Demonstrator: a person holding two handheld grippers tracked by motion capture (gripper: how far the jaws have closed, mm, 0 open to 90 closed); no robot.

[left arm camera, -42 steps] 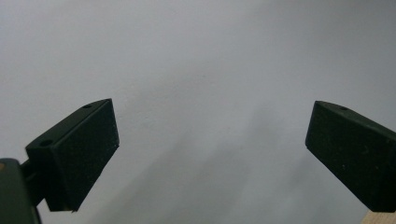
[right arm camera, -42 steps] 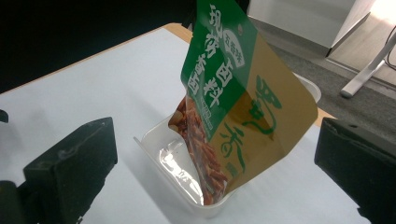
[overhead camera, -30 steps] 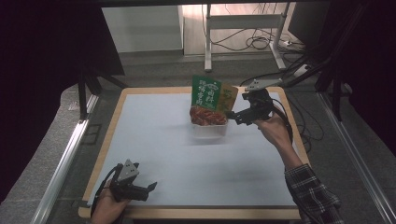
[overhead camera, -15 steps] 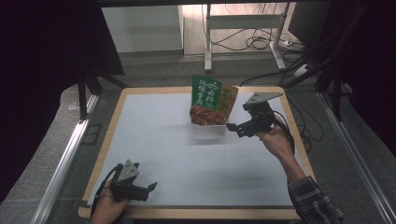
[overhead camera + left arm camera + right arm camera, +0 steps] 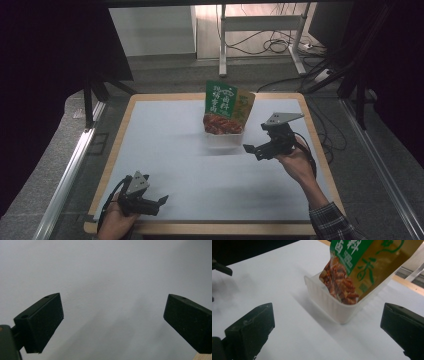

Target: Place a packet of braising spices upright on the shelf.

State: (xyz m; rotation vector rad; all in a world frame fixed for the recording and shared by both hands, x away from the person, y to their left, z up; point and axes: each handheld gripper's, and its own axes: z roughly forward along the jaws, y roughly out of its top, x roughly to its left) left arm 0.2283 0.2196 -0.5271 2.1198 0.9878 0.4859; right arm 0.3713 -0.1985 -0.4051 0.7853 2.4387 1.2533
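High view: snack packet [image 5: 228,108] standing tilted in white tub [image 5: 224,136] near far edge of surface [image 5: 165,150], middle. Right gripper [image 5: 252,149] hovering just beside tub, jaws parted, holding nothing. Left gripper [image 5: 159,202] resting at near left corner, jaws apart.

Left gripper view: jaws spread wide, facing bare surface.

Right gripper view: jaws released, tub ahead between them. Probably lining up on tub; advisable squaring to ribbed wall, closing gently, avoiding tipping the packet.

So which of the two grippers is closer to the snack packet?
The right gripper, just beside the white tub holding the packet; the left gripper sits near the table's front edge.
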